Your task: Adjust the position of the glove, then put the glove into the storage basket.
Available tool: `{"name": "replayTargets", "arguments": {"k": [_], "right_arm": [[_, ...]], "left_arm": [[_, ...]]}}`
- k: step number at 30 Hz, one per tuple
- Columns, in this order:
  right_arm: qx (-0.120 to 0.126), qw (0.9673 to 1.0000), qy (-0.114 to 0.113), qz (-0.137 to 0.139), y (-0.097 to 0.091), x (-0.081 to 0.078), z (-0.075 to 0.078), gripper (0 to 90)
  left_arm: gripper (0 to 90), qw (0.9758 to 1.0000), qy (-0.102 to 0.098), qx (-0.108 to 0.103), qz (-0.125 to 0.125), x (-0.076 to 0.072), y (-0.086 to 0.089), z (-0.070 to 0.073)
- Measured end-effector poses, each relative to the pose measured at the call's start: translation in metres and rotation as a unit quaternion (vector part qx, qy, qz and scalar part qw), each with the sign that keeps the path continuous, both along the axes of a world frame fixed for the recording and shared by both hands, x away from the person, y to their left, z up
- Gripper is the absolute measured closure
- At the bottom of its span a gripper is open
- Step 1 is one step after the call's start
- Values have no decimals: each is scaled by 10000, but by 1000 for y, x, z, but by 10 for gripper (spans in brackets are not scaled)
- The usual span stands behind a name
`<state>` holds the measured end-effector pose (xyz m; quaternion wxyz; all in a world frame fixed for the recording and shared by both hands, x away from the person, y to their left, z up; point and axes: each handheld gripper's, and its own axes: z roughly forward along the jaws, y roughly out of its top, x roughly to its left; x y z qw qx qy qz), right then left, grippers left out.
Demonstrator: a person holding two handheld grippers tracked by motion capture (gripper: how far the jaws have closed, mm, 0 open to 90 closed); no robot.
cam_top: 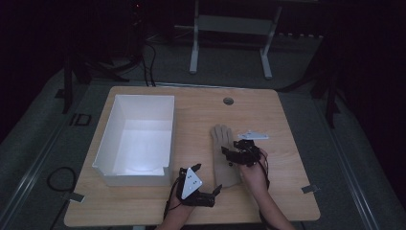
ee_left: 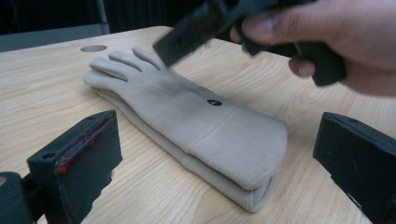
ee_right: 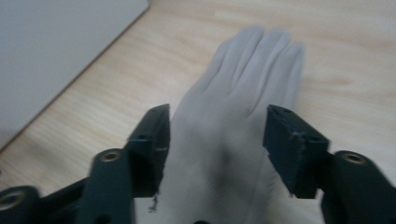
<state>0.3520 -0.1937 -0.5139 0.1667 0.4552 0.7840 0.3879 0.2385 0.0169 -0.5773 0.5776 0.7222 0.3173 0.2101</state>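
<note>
Jaws of the right gripper point(ee_right: 217, 149) stand spread above the beige gloves point(cam_top: 224, 155) lying stacked flat on the bench point(cam_top: 287, 139); the left gripper point(ee_left: 215, 158) waits spread at the cuffs; next seems lowering and pinching them for the white box point(cam_top: 111, 120).

Left hand-held gripper point(cam_top: 218, 189): black body, grey three-cornered plate with dark dots, black cable. Right hand-held gripper point(cam_top: 229, 156): black, same plate, brass-ringed screw holes. Forearms bare.
</note>
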Motion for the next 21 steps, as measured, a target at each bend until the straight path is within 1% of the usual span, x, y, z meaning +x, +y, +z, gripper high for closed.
{"name": "replayTargets", "arguments": {"k": [2,3,4,5,6,7,8,9,10,11,12,13,14,15,16,17,18,19,20,21], "right_arm": [[117,9998,20,170,-5,2,5,251],[191,9995,20,250,-9,2,6,226],[281,9991,68,302,-12,2,6,205],[390,9987,105,308,-16,3,6,195],[437,9985,87,327,-20,3,6,190],[415,9983,-16,400,-24,3,6,190],[445,9979,-68,460,-26,3,6,191],[447,9975,-115,536,-28,4,6,189],[356,9976,-140,586,-31,5,6,182],[294,9975,-188,613,-33,6,6,169],[250,9973,-240,650,-35,7,7,168],[191,9971,-283,681,-38,8,8,168],[143,9970,-295,698,-40,9,9,167],[128,9971,-235,712,-43,11,11,166],[128,9971,-235,712,-43,11,11,166],[129,9973,-132,711,-47,12,12,163],[160,9976,-12,678,-51,15,14,158],[218,9976,43,657,-55,18,16,137],[249,9975,53,657,-56,20,16,132],[341,9975,75,611,-58,23,18,114]], "left_arm": [[13,9999,112,-34,-38,1,0,0],[13,9998,153,-66,-91,2,0,0],[13,9997,194,-68,-129,2,0,0],[13,9997,207,-41,-149,2,0,0],[13,9993,257,103,-244,3,-2,1],[13,9993,257,103,-244,3,-2,1],[13,9986,283,248,-366,4,-4,1],[13,9981,276,331,-447,4,-5,1],[13,9978,221,382,-499,4,-6,1],[13,9972,166,488,-537,4,-7,2],[13,9968,127,548,-566,4,-7,3],[13,9967,127,567,-575,6,-7,5],[13,9964,219,599,-556,7,-7,6],[13,9962,312,557,-585,9,-6,8],[13,9962,312,557,-585,9,-6,8],[13,9952,483,528,-664,13,-5,9],[13,9931,667,542,-798,17,-5,11],[13,9918,720,520,-915,18,-5,12],[13,9905,744,705,-919,20,-7,14],[18,9898,711,856,-894,20,-9,15]]}}
